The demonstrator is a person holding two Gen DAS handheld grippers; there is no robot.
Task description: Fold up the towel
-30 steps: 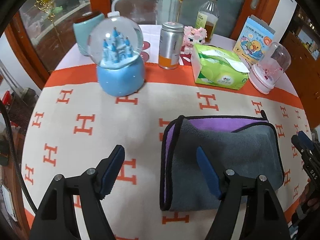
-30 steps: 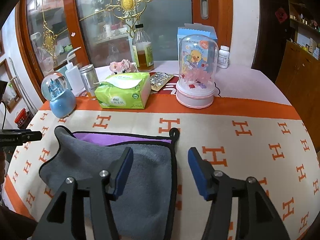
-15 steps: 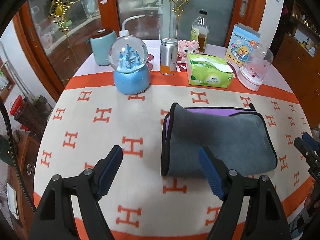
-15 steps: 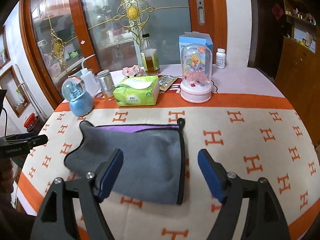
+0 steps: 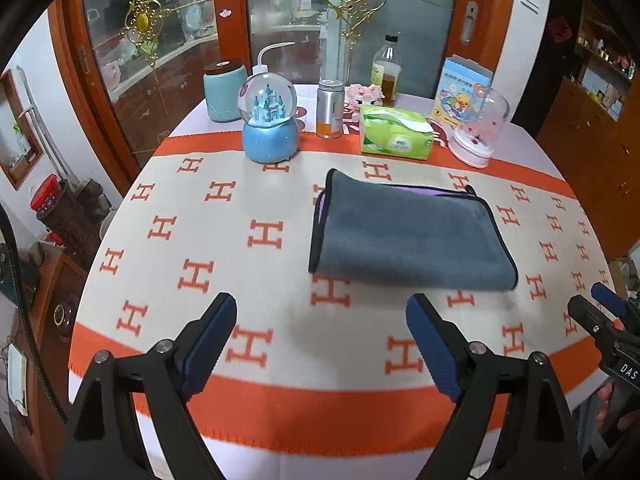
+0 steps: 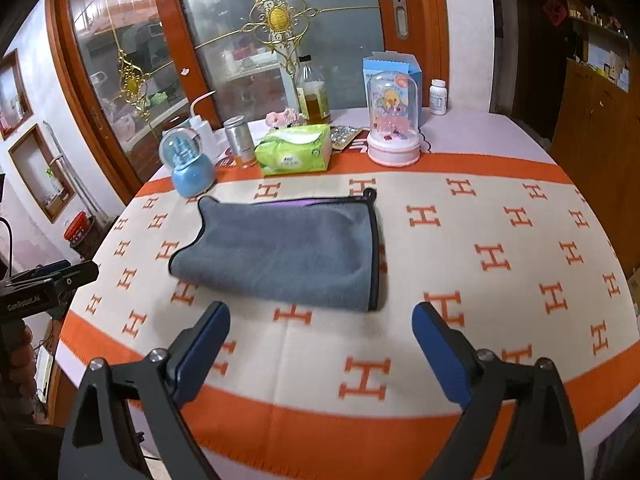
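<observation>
A grey towel (image 5: pixel 404 236) with black trim and a purple inner face lies folded flat on the orange and cream H-pattern tablecloth (image 5: pixel 224 240); it also shows in the right wrist view (image 6: pixel 288 252). My left gripper (image 5: pixel 320 332) is open and empty, held back above the table's near edge, short of the towel. My right gripper (image 6: pixel 320 340) is open and empty, also back from the towel's near edge. The right gripper's tips show at the right edge of the left wrist view (image 5: pixel 600 312).
Along the far side stand a blue snow globe (image 5: pixel 270 120), a teal jar (image 5: pixel 222 90), a metal can (image 5: pixel 330 108), a green tissue pack (image 5: pixel 396 132), an oil bottle (image 5: pixel 386 70), a pink-based glass dome (image 5: pixel 478 126) and a blue box (image 5: pixel 460 84). Glass doors stand behind.
Both grippers have pulled back and up from the towel towards the table's near edge. The towel lies as it was, folded.
</observation>
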